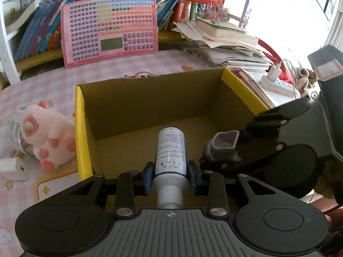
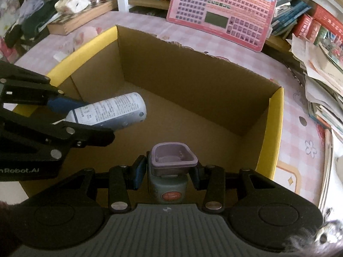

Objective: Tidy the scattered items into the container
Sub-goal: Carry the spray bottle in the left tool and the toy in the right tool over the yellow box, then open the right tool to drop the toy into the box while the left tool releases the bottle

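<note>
An open cardboard box with yellow flaps [image 1: 79, 128] [image 2: 272, 126] stands on the pink checked table. My left gripper [image 1: 171, 176] is shut on a white labelled bottle [image 1: 170, 152], held over the box's near part; the bottle also shows in the right wrist view [image 2: 115, 112]. My right gripper [image 2: 167, 172] is shut on a small grey device with a purple square cup top [image 2: 172, 158], also held over the box; it shows in the left wrist view [image 1: 224, 145]. The box floor looks bare.
A pink plush toy [image 1: 47, 137], a white jar [image 1: 15, 132] and a white charger block [image 1: 14, 168] lie left of the box. A pink keyboard toy [image 1: 109, 30] leans on bookshelves behind. Piled papers and books [image 1: 225, 42] crowd the right.
</note>
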A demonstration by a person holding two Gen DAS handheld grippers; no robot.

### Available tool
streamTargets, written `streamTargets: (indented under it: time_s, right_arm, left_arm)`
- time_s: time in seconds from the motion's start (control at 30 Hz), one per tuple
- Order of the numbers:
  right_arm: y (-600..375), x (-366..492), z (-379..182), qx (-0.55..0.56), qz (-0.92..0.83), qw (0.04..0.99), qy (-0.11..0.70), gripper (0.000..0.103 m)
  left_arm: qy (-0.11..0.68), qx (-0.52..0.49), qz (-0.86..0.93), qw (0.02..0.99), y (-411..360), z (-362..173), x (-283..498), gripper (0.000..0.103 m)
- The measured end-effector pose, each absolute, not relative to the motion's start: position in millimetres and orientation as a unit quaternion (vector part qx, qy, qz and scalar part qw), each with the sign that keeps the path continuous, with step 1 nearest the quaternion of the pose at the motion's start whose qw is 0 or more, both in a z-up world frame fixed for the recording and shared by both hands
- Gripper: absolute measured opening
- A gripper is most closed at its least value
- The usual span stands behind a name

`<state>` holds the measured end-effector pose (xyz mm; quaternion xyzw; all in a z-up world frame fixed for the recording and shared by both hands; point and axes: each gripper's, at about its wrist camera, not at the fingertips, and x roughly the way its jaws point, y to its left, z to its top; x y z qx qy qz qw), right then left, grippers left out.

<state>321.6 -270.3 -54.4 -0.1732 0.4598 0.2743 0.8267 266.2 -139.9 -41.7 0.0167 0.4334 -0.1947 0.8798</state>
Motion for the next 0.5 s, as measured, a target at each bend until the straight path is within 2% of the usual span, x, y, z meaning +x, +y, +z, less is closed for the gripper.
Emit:
streamTargets:
  time_s: [0.5]
  right_arm:
    - [-268.4, 322.7, -58.2, -0.181, 0.282, 0.815, 0.474, 0.041]
  left_arm:
    - [0.441, 0.018, -0.191, 0.877, -146.5, -47.9, 266.3, 0.031]
